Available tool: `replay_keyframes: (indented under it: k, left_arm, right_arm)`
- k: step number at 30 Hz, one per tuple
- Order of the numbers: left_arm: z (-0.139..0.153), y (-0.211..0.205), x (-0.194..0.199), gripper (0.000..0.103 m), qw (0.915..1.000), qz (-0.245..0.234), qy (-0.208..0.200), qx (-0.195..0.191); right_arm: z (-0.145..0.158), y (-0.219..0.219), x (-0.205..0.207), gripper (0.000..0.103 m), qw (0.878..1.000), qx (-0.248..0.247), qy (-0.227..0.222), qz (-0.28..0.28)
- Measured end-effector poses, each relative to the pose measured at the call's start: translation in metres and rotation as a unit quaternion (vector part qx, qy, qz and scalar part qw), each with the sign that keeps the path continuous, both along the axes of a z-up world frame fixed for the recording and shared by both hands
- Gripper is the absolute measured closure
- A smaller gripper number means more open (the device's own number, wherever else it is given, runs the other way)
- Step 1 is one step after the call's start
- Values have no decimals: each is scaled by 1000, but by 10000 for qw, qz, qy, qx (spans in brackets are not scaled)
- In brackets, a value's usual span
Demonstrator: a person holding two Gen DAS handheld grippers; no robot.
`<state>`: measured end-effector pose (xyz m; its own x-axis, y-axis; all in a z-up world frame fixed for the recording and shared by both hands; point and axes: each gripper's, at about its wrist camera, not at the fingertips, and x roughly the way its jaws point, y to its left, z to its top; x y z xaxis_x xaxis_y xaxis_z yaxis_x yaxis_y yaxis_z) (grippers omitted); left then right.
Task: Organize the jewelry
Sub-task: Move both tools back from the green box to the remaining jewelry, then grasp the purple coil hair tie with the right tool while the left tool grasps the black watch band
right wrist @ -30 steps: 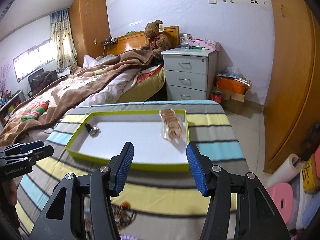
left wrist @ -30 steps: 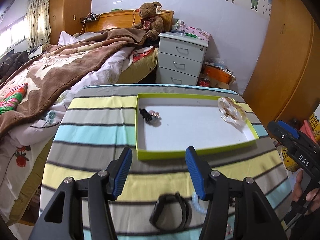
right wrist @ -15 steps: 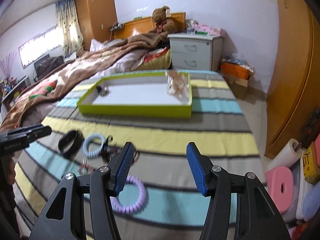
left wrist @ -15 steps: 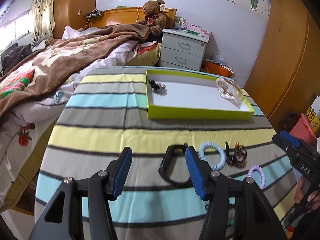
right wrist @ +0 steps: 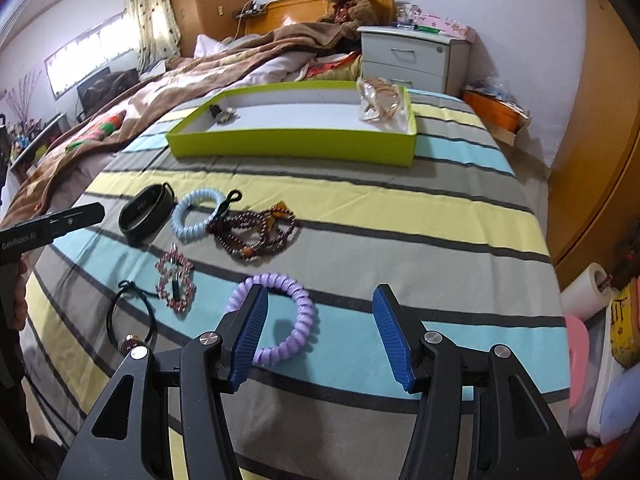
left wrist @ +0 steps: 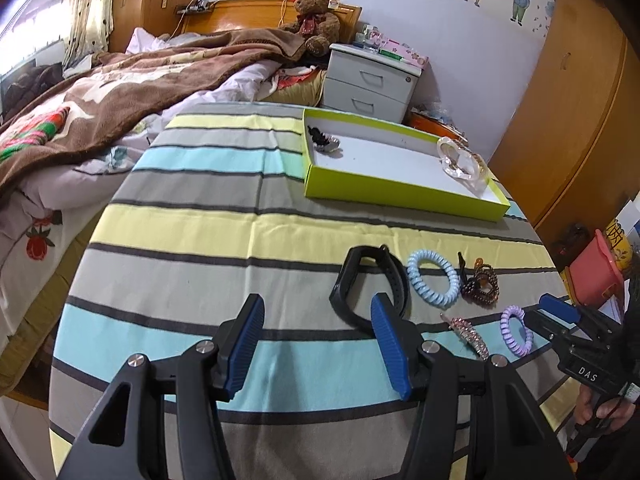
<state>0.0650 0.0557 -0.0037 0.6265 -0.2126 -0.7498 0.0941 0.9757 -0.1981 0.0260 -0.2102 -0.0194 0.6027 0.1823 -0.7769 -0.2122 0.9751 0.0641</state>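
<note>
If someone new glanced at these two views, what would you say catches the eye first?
Probably the lime-green tray at the far end of the striped cloth, with a bagged bracelet in one corner and a small dark piece in the other. Next, the loose pieces nearer the camera: a black band, a pale blue coil, dark beads and a purple coil. The open right tool hangs just over that purple coil.

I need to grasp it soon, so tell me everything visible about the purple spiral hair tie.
The purple spiral hair tie is a glossy, plastic-looking coiled ring lying flat on the striped cloth, across a blue stripe. It lies apart from the other pieces. The open right gripper hovers nearby, its left finger overlapping the tie's edge in view.
</note>
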Motion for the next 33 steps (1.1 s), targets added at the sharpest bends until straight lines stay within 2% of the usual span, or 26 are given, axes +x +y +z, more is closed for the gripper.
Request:
replay_keyframes:
  k: [1, 3, 7, 9, 12, 26, 33]
  left_arm:
    - [-2, 1, 0, 45, 10000, 12, 27, -10]
    - [-4, 2, 0, 45, 10000, 24, 68, -29]
    - [-7, 2, 1, 45, 9999, -1, 110, -47]
    - [-7, 1, 2, 45, 9999, -21, 114, -43]
    - [-9, -1, 4, 45, 9999, -50, 141, -13]
    - [-12, -12, 16, 45, 9996, -166, 216, 107]
    - [-16, -22, 27, 45, 9990, -173, 249, 316]
  right_arm:
    - [-1, 1, 0, 48, 10000, -36, 22, 19]
    - [-3, 4, -1, 60, 9999, -108, 32, 49]
    - [-6, 8, -1, 68, 9996, -258, 70, 86]
    - [-6, 9, -2, 83, 9994, -335, 57, 73]
    - [-5, 9, -2, 92, 9992, -388, 47, 80]
    - [6, 2, -8, 93, 9996, -207, -197, -44]
    - [15, -3, -9, 93, 9993, -73, -352, -135]
